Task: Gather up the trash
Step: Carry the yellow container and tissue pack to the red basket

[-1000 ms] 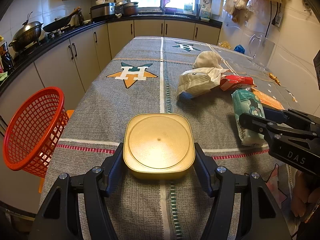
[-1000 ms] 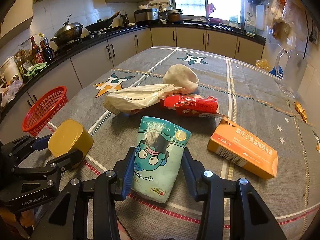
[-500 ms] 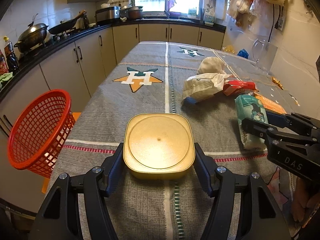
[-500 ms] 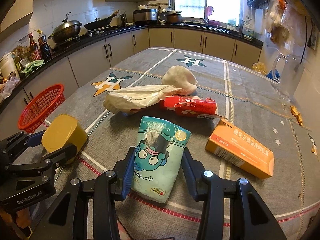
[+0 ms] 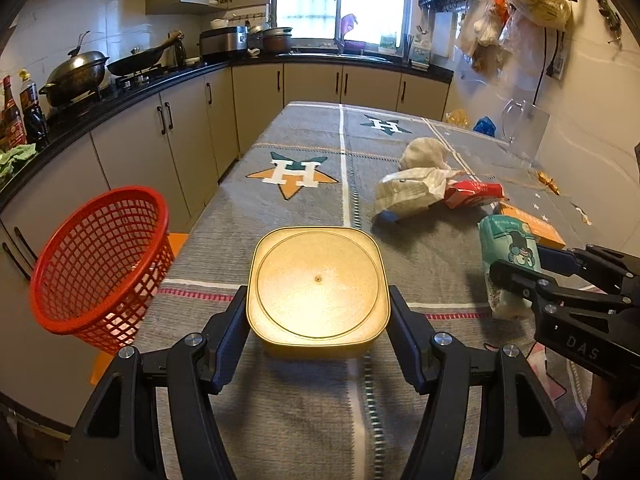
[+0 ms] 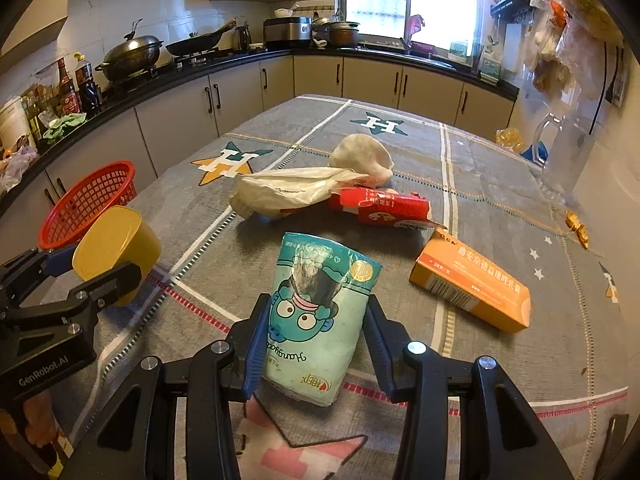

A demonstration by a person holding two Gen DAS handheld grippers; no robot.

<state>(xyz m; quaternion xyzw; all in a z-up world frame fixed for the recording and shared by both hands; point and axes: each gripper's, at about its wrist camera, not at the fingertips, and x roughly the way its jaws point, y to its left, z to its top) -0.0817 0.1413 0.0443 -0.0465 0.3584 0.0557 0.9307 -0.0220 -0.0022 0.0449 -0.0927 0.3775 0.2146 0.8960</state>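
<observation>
My left gripper [image 5: 318, 312] is shut on a square yellow plastic tub [image 5: 318, 286], held above the grey tablecloth [image 5: 312, 208]. My right gripper [image 6: 314, 330] is shut on a teal tissue pack with a cartoon face [image 6: 320, 320], also lifted off the cloth. Each gripper appears in the other's view: the tub [image 6: 116, 250] at the left, the tissue pack [image 5: 508, 256] at the right. A red mesh basket [image 5: 100, 260] stands off the table's left edge. On the cloth lie a crumpled white bag [image 6: 296, 192], a red packet [image 6: 380, 208] and an orange box [image 6: 472, 292].
A clear pitcher [image 6: 568, 152] stands at the table's far right, with gold wrappers [image 6: 576, 228] near the right edge. Cabinets and a counter with woks [image 5: 80, 76] run along the left and back. Bags [image 5: 520, 4] hang on the right wall.
Both grippers have risen a little and drawn back with their loads; the table and basket now appear farther and lower in both views. The grips are unchanged.
</observation>
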